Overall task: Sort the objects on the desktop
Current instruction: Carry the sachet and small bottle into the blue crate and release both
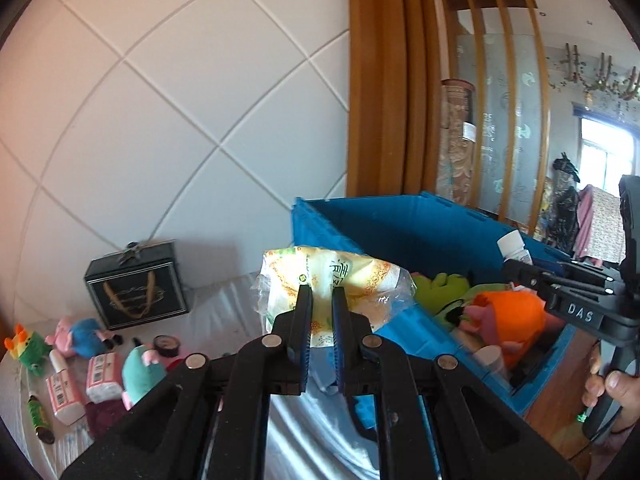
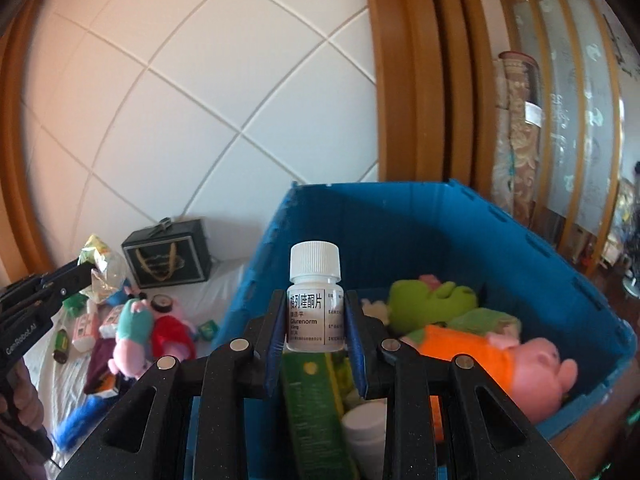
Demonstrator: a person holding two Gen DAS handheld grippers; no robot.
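Observation:
My left gripper [image 1: 321,294] is shut on a crinkly plastic snack bag [image 1: 352,276] with yellow and green print, held in the air by the left rim of the blue crate [image 1: 316,220]. The bag also shows in the right wrist view [image 2: 100,268]. My right gripper [image 2: 314,300] is shut on a white pill bottle [image 2: 315,300] with a white cap, held upright above the inside of the crate [image 2: 500,240]. The bottle shows small in the left wrist view [image 1: 514,246]. The crate holds plush toys [image 2: 480,344], a green box [image 2: 316,408] and another white bottle [image 2: 366,424].
On the white cloth left of the crate lie plush toys [image 1: 80,334], pink packets [image 1: 104,376], a small green bottle [image 1: 40,420] and a tape roll [image 1: 166,346]. A black gift box [image 1: 136,286] stands against the tiled wall. A wooden frame rises behind the crate.

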